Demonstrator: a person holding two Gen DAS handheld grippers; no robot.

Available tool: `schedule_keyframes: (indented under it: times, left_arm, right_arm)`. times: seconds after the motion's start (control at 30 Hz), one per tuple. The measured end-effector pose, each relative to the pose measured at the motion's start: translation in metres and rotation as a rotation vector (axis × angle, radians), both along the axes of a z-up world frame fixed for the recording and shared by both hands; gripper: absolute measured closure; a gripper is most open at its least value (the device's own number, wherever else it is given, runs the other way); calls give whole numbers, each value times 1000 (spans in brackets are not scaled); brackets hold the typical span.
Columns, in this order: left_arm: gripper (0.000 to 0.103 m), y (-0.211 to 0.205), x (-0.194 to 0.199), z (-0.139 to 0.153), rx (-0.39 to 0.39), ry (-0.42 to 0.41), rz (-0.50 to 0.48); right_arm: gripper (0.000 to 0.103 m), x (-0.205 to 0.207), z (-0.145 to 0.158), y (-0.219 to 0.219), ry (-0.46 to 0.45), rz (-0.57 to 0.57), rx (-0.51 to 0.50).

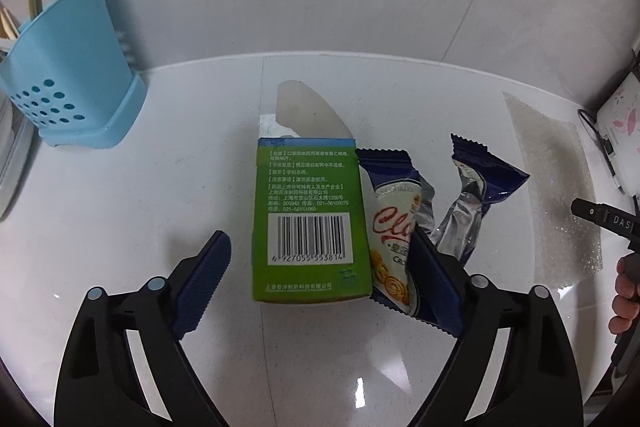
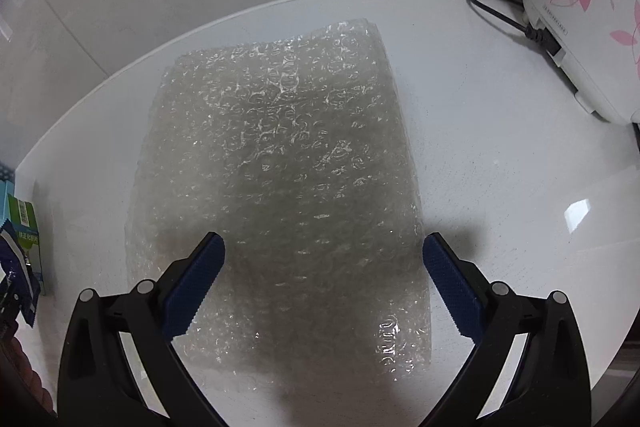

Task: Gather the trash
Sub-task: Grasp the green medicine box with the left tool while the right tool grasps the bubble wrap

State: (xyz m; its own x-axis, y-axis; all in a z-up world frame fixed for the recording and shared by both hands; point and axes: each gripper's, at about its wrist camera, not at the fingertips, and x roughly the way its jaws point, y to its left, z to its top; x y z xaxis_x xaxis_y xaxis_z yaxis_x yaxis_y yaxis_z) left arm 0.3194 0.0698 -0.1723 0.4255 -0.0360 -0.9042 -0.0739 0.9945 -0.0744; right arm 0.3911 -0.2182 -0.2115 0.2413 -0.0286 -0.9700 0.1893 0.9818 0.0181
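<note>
In the left wrist view a green carton (image 1: 308,223) with a barcode lies flat on the white table, its top flap open. A blue and white cookie wrapper (image 1: 394,223) lies against its right side, and a second torn blue wrapper (image 1: 476,191) lies further right. My left gripper (image 1: 320,259) is open, its jaws astride the carton and the first wrapper. A sheet of bubble wrap (image 1: 554,195) lies at the right. In the right wrist view my right gripper (image 2: 324,259) is open over the bubble wrap (image 2: 280,167), holding nothing.
A light blue perforated holder (image 1: 72,79) stands at the back left against the wall. A white appliance with pink flowers (image 2: 584,11) and its black cable (image 2: 508,19) sit at the back right. The carton (image 2: 26,227) and a wrapper (image 2: 18,275) show at the right wrist view's left edge.
</note>
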Motion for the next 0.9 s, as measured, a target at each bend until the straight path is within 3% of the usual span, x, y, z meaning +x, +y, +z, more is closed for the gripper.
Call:
schedule_keyframes:
  times: [0.2,0.37,0.4,0.67,0.9]
  left_arm:
    - [44,-5,6,-1,10,9,3]
    - [53,-9,4,4,27,-7,-7]
    - [54,-9,3,4,30,-7,-8]
    - [56,-15,-8,7,44,-4,-10]
    - [57,-16,-30,21,53,-16,-14]
  right_arm:
    - [15,1,-5,-3,11,1,12]
    - [34,2,-3,0,30,24,13]
    - [37,2,-1,0,34,22,16]
    - [88,6,6,-4,63,29,62]
    - [95,-9,16,0,34,41,65]
